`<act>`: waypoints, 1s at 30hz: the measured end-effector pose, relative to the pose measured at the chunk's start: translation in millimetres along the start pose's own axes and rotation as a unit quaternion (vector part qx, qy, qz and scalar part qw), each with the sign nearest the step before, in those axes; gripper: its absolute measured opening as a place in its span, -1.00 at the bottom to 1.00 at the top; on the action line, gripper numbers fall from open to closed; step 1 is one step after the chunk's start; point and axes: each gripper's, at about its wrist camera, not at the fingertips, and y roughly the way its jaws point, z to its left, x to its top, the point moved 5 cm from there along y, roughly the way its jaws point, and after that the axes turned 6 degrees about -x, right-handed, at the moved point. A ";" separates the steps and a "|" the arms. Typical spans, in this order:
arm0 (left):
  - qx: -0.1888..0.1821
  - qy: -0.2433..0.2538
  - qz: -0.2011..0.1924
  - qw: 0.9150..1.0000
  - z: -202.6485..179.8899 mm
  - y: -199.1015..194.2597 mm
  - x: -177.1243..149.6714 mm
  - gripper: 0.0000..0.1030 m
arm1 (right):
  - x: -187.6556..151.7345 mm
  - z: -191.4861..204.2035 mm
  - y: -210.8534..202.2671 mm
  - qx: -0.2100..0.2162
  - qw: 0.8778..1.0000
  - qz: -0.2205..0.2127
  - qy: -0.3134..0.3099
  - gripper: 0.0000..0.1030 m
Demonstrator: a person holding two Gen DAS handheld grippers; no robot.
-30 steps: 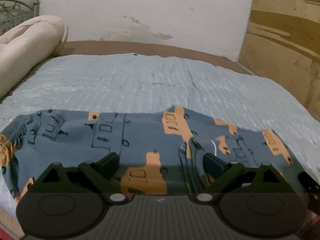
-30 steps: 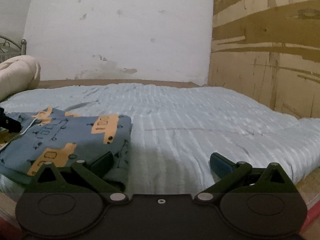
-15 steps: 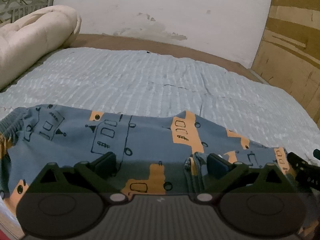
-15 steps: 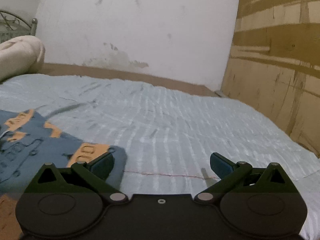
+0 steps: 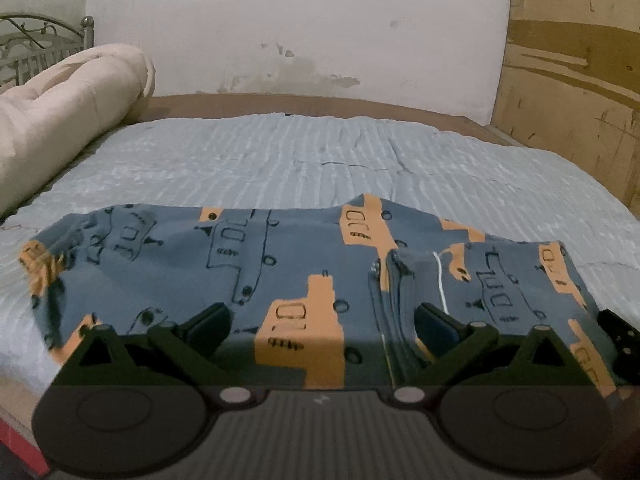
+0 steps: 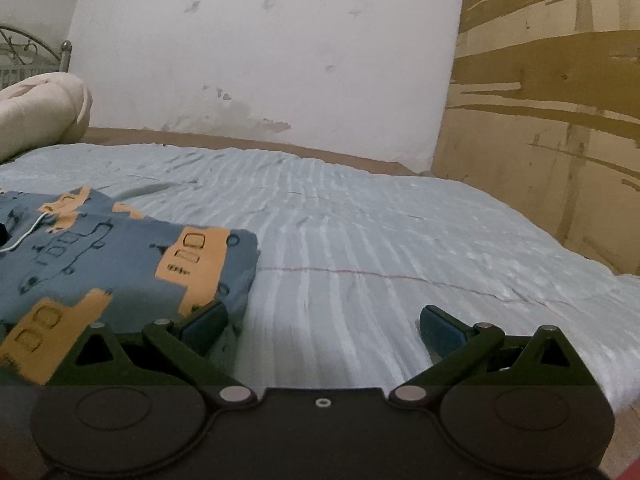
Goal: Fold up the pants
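Note:
Blue pants [image 5: 256, 264] with orange vehicle prints lie folded lengthwise across the near edge of the bed. A thicker folded part with a white drawstring lies on their right half. My left gripper [image 5: 322, 326] is open and empty, just above the pants' near edge. In the right wrist view the pants' right end [image 6: 120, 264] lies at the left. My right gripper [image 6: 322, 326] is open and empty, its left finger by the pants' corner, its right finger over bare sheet. The right gripper's tip [image 5: 620, 340] shows at the left wrist view's right edge.
The bed has a pale blue ribbed sheet [image 5: 320, 160]. A rolled cream blanket [image 5: 60, 116] lies at the far left by a metal headboard. A white wall stands behind and a cardboard panel [image 6: 552, 120] stands along the right side.
Both grippers stayed open and empty. The right gripper swung right away from the pants, then back to their right corner. The left gripper shifted slightly over the pants.

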 end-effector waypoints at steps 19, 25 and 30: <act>0.006 0.002 -0.007 1.000 2.9 -36.8 -21.7 0.98 | -18.7 -0.1 -28.4 -0.021 0.999 -0.046 0.017 0.98; 0.021 0.000 0.000 1.000 8.0 -46.4 -25.0 0.98 | -22.0 1.7 -32.9 -0.028 0.998 -0.063 0.014 0.98; 0.029 -0.014 -0.002 0.999 17.1 -62.3 -24.9 0.98 | -21.8 2.5 -41.7 -0.035 0.996 -0.087 0.011 0.99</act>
